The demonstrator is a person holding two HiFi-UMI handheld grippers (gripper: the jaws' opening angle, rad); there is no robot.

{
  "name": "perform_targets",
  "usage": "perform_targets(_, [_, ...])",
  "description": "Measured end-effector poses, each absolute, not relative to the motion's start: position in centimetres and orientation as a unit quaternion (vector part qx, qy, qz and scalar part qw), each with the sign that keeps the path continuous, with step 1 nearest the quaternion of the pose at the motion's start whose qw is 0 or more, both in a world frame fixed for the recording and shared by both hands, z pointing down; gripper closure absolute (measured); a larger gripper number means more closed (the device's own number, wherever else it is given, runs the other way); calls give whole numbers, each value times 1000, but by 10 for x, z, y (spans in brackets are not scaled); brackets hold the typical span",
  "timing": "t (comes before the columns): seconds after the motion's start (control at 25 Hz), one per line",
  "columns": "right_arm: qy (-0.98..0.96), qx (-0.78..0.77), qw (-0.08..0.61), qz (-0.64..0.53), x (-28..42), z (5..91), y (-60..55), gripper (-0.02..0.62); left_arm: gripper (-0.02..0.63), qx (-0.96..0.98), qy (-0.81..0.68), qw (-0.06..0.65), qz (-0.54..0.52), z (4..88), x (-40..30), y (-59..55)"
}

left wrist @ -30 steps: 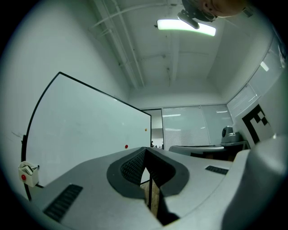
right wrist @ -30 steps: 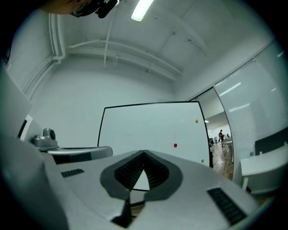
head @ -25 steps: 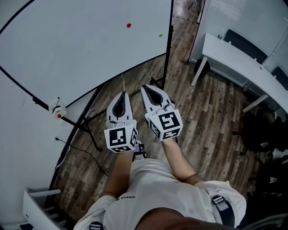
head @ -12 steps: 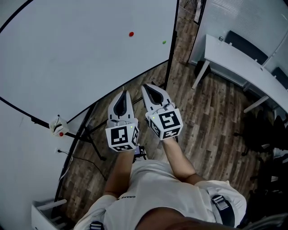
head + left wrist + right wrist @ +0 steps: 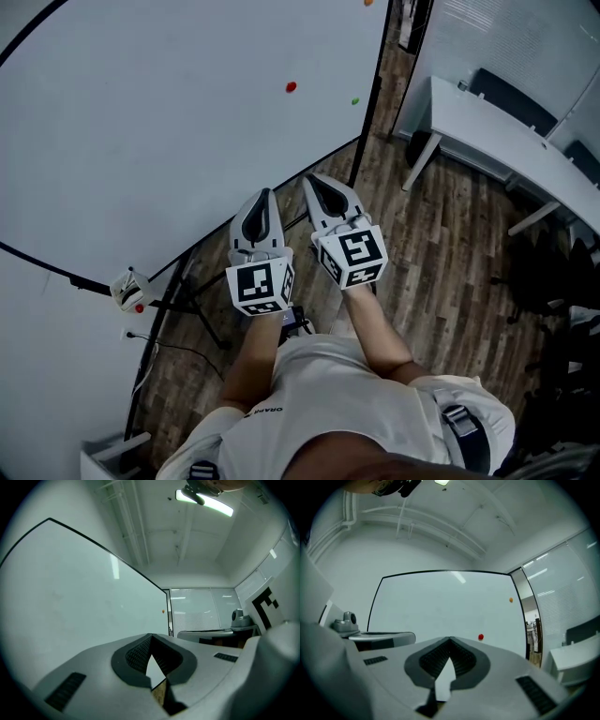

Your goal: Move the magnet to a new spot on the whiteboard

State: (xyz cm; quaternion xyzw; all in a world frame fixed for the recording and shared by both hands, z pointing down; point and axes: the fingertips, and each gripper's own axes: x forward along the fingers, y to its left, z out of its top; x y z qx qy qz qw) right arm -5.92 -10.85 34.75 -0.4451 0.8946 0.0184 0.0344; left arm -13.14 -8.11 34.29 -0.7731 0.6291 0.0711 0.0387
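Red magnet (image 5: 291,87) sits on the whiteboard (image 5: 169,122) toward its right side. A green magnet (image 5: 355,101) is just right of it by the frame, and an orange magnet (image 5: 367,3) is higher up at the top edge of the head view. The task doesn't say which one moves; my guess is red, since it sits closest above the right gripper's tips in that gripper's own view. Progress looks like zero: all three magnets are on the board and nothing is held. Left gripper (image 5: 265,195) and right gripper (image 5: 315,180) are side by side in front of the person, well apart from any magnet. Both have their fingers pressed together with nothing between them. Everything is left to do: open up, pinch a magnet, pull it off, plant it on bare board, let go. No real containers are in view. A small white holder (image 5: 129,291) hangs at the board's lower edge with a red bit in it; I can't tell what that is. White bench (image 5: 487,127) at right plays no part.
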Motion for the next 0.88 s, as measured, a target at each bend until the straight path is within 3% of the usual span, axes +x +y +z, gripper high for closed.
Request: perform_targets(0.88, [888,-459,12,17,-73,352,-167,583,604,-779,622,32,76,348,-143,-134])
